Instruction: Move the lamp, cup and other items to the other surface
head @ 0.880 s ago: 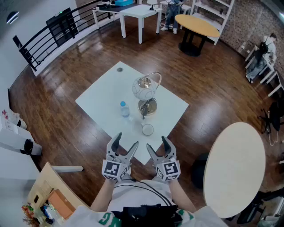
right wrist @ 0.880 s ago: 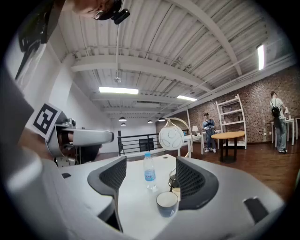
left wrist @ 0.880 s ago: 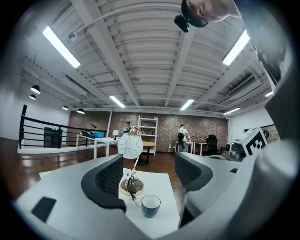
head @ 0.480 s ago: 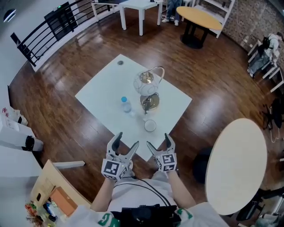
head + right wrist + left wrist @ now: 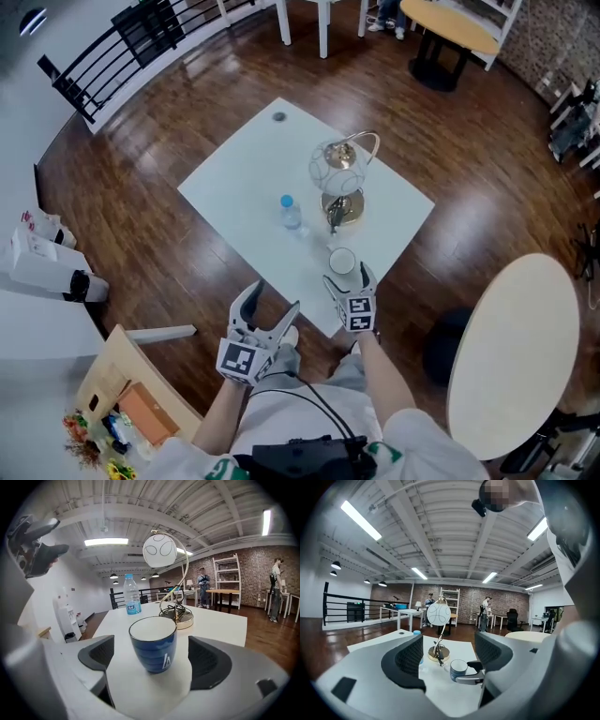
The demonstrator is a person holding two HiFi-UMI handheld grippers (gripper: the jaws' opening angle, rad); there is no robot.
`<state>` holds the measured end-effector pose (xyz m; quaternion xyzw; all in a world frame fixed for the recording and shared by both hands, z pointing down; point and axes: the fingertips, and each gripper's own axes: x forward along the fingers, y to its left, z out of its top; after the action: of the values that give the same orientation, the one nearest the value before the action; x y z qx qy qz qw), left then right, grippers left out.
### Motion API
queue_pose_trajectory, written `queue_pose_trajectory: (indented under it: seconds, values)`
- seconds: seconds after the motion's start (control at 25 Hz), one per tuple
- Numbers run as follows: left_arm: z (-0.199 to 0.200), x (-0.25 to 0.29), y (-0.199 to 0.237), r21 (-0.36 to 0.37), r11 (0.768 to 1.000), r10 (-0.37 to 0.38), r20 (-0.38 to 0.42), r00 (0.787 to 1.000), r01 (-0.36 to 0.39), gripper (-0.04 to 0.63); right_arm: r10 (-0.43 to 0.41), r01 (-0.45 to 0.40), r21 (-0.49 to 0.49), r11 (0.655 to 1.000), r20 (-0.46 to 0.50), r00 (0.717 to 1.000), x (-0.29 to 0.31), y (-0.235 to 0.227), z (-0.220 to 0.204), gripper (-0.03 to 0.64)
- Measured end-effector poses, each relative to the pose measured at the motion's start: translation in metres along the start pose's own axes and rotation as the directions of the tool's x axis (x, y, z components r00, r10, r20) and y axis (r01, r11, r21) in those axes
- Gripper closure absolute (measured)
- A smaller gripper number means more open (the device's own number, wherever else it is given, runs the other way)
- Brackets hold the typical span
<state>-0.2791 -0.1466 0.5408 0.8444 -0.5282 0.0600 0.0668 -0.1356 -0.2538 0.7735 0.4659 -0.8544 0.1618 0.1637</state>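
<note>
Right gripper (image 5: 347, 277) has pushed forward to the cup (image 5: 153, 644) at the table (image 5: 244, 187) near edge, jaws spread wide around it, not touching. Centre first, then squeeze mid-wall. Left gripper (image 5: 275, 296) hangs back, jaws apart, empty.

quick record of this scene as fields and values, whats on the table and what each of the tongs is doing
surface: white square table
items on it: lamp, water bottle, blue cup
cup position: upright, near the table edge, nearer the person than the lamp
right tongs: open, jaws either side of the cup, not touching it
left tongs: open, nothing between them
nearby: round table on the person's right
</note>
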Motion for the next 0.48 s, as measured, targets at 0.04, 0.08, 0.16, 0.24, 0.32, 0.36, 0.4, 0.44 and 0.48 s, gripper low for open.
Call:
queue_pose_trajectory:
  seconds: [0.04, 0.08, 0.16, 0.24, 0.32, 0.36, 0.4, 0.44, 0.48]
  values:
    - [0.002, -0.002, 0.0, -0.004, 1.0, 0.002, -0.003, 1.0, -0.002, 0.247, -0.007, 0.007, -0.003, 1.0, 0.002, 1.0, 0.005, -0.001, 0.001, 0.107]
    - [0.005, -0.003, -0.001, -0.018, 1.0, 0.004, -0.007, 1.0, -0.004, 0.247, -0.014, 0.014, -0.004, 1.0, 0.004, 1.0, 0.009, -0.002, 0.002, 0.108]
    - [0.007, -0.008, -0.003, -0.033, 0.999, 0.009, -0.015, 1.0, -0.01, 0.247, -0.02, 0.02, -0.006, 1.0, 0.006, 1.0, 0.015, -0.003, 0.003, 0.109]
    - [-0.003, -0.016, 0.0, -0.002, 1.0, 0.016, -0.022, 1.0, -0.016, 0.247, -0.016, 0.017, -0.021, 1.0, 0.008, 1.0, 0.021, -0.002, 0.005, 0.11]
    - [-0.006, -0.02, 0.001, 0.007, 1.0, 0.017, -0.028, 0.999, -0.017, 0.247, -0.011, 0.012, -0.051, 0.999, 0.01, 1.0, 0.028, -0.002, 0.008, 0.121]
    - [-0.005, -0.022, -0.001, 0.0, 1.0, 0.017, -0.033, 0.999, -0.017, 0.247, -0.011, 0.011, -0.062, 0.998, 0.008, 1.0, 0.03, -0.002, 0.01, 0.13]
    - [-0.004, -0.024, -0.002, -0.007, 1.0, 0.017, -0.035, 0.999, -0.017, 0.247, -0.011, 0.011, -0.072, 0.997, 0.0, 1.0, 0.031, -0.002, 0.012, 0.169]
    - [-0.004, -0.026, -0.003, -0.006, 1.0, 0.018, -0.033, 0.999, -0.018, 0.247, -0.013, 0.012, -0.092, 0.996, -0.013, 1.0, 0.031, -0.001, 0.015, 0.211]
    - [-0.003, -0.027, -0.004, -0.008, 1.0, 0.019, -0.029, 0.999, -0.019, 0.247, -0.017, 0.013, -0.132, 0.991, -0.03, 0.999, 0.031, 0.0, 0.017, 0.21]
